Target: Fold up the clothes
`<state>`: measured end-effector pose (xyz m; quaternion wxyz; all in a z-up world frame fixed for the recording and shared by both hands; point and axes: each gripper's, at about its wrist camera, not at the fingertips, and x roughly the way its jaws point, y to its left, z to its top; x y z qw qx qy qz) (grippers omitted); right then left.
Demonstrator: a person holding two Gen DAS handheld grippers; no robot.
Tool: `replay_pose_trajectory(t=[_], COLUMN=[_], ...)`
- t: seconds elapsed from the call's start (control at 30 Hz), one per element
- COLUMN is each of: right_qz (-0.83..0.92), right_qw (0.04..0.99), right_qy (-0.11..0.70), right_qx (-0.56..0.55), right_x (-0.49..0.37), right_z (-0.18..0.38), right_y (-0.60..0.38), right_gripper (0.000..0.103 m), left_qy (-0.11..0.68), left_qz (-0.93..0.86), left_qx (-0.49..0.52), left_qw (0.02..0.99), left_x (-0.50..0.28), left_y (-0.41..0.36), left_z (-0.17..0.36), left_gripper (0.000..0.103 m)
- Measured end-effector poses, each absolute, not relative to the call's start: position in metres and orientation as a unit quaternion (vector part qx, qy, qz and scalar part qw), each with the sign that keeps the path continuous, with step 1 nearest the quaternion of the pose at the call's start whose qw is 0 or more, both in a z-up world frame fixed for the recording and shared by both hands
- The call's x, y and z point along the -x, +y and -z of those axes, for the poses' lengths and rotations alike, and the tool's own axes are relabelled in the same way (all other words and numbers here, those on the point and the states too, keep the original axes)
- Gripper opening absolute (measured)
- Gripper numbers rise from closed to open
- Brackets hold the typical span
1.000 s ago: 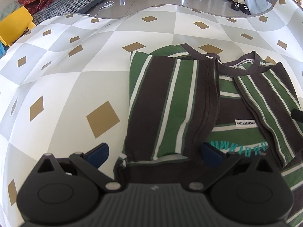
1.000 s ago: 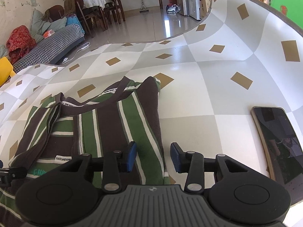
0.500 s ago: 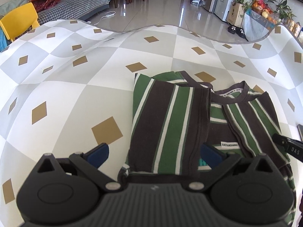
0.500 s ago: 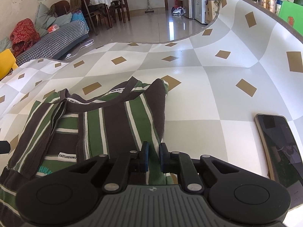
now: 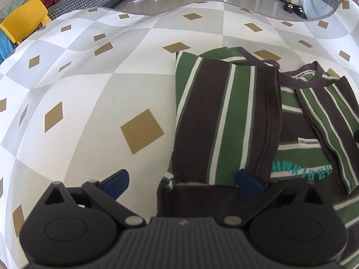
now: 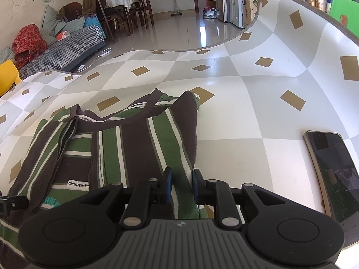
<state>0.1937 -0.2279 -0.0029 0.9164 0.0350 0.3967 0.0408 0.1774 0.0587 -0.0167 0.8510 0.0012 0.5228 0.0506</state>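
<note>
My left gripper [image 5: 182,182] gapes wide over the green, brown and white striped cotton shirt [image 5: 226,121]. My right gripper [image 6: 181,185] is opening, shirt fabric between its blue pads [image 6: 167,185], on the diamond-patterned tablecloth [image 6: 246,121].

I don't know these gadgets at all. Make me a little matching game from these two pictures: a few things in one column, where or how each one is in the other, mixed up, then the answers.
Things:
1. striped T-shirt
2. phone
3. yellow chair
4. left gripper

Place or state:
A. beyond the far edge of the mat
B. fingers spread wide, over the shirt's near edge
C. side panels folded in, on the mat
D. screen up, on the mat beside the shirt

Pairs: 1-C, 2-D, 3-A, 4-B
</note>
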Motion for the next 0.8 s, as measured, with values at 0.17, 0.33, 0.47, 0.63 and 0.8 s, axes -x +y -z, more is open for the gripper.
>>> replay_pose_trajectory(t=[0.17, 0.33, 0.47, 0.63, 0.8], right_qz=[-0.043, -0.041, -0.045, -0.047, -0.054], right_qw=[0.916, 0.921, 0.926, 0.931, 0.936], right_qy=[0.397, 0.386, 0.374, 0.361, 0.348], right_qx=[-0.031, -0.028, -0.037, -0.034, -0.022], right_x=[-0.193, -0.188, -0.183, -0.177, -0.171], right_z=[0.001, -0.008, -0.020, -0.034, -0.046], right_y=[-0.225, -0.221, -0.218, -0.209, -0.197], right_gripper=[0.009, 0.008, 0.008, 0.008, 0.008], left_qy=[0.524, 0.525, 0.527, 0.530, 0.528], left_qz=[-0.048, -0.047, -0.047, -0.050, -0.052], left_qx=[0.004, 0.008, 0.012, 0.007, 0.002], left_qw=[0.851, 0.850, 0.848, 0.846, 0.848], left_x=[-0.177, -0.177, -0.178, -0.175, -0.168], left_y=[0.059, 0.058, 0.059, 0.059, 0.062], left_z=[0.019, 0.019, 0.018, 0.013, 0.008], left_gripper=[0.103, 0.103, 0.103, 0.103, 0.103])
